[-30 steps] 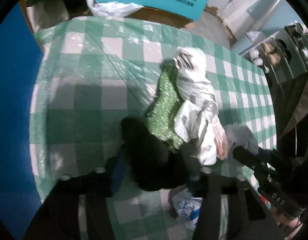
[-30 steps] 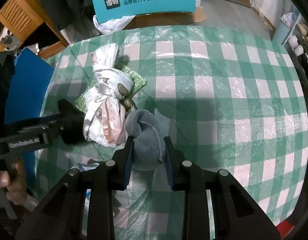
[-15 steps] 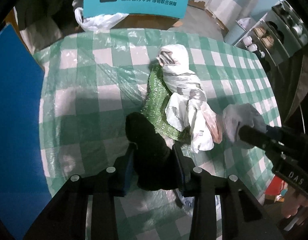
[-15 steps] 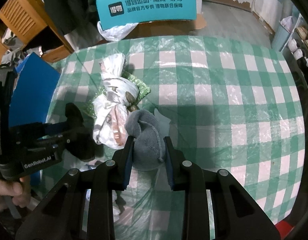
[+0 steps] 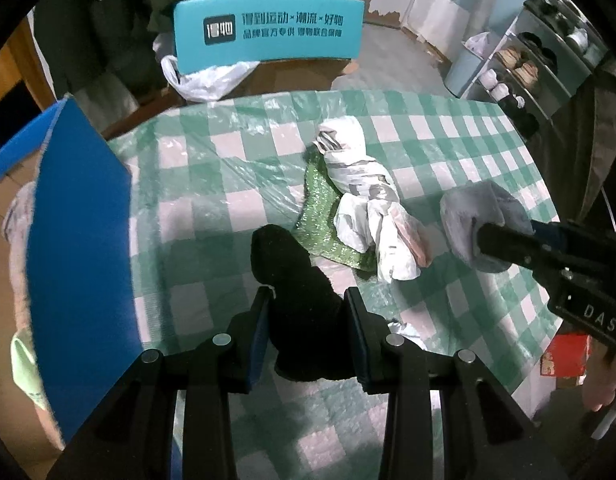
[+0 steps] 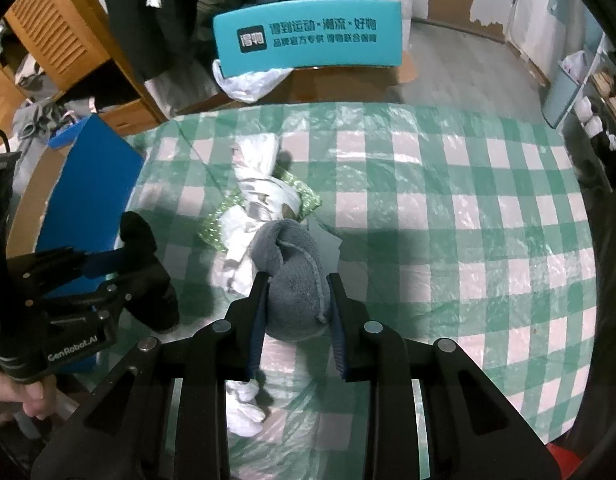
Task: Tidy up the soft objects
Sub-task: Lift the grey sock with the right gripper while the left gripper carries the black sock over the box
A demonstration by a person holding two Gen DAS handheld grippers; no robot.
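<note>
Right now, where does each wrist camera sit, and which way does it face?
Left wrist: on the left gripper, facing forward and down over the green checked tablecloth; its fingers clamp a black soft cloth.
Right wrist: on the right gripper, same heading; it clamps a grey fleece cloth.
Shared: white patterned bundle, teal sign, each other's gripper.

Both tools are matte black plastic — the left gripper (image 5: 308,316) and right gripper (image 6: 295,300) share blue-lined inner fingers (image 5: 256,340) and round silver screws (image 5: 222,339). White lettering marks their sides ("GenRobot.AI" and "DAS"). Bare skin shows on the left hand (image 6: 15,398).
</note>
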